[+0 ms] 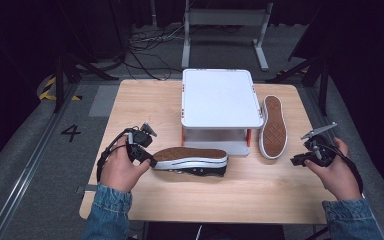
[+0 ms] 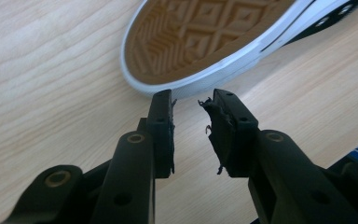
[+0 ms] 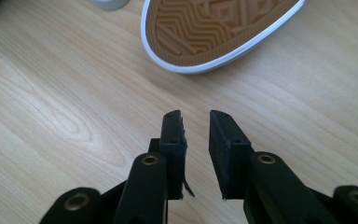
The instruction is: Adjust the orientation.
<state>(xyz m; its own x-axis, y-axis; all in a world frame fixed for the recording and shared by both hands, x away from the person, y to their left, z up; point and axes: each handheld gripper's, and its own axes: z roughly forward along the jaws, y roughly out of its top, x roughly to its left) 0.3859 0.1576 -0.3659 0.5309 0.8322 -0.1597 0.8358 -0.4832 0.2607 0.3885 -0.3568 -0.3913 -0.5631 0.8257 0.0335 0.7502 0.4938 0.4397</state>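
We are watching two sneakers on the desk, both soles showing: the near shoe is lying on its side in front of the white stand, and the far shoe is resting sole-up just right of that stand. Our left tool is hovering right at the near shoe's rubber end, its jaws standing a little apart with nothing between them; in the left gripper view the white rim is sitting just ahead of the tips. Our right tool is waiting well apart from the far shoe, jaws likewise parted narrowly and holding nothing. We are judging the gap too slim for the thick sole edge: pushing in like this could shove the near shoe along the desk or roll it over instead of gripping it, and a shallow pinch on smooth rubber could slip.
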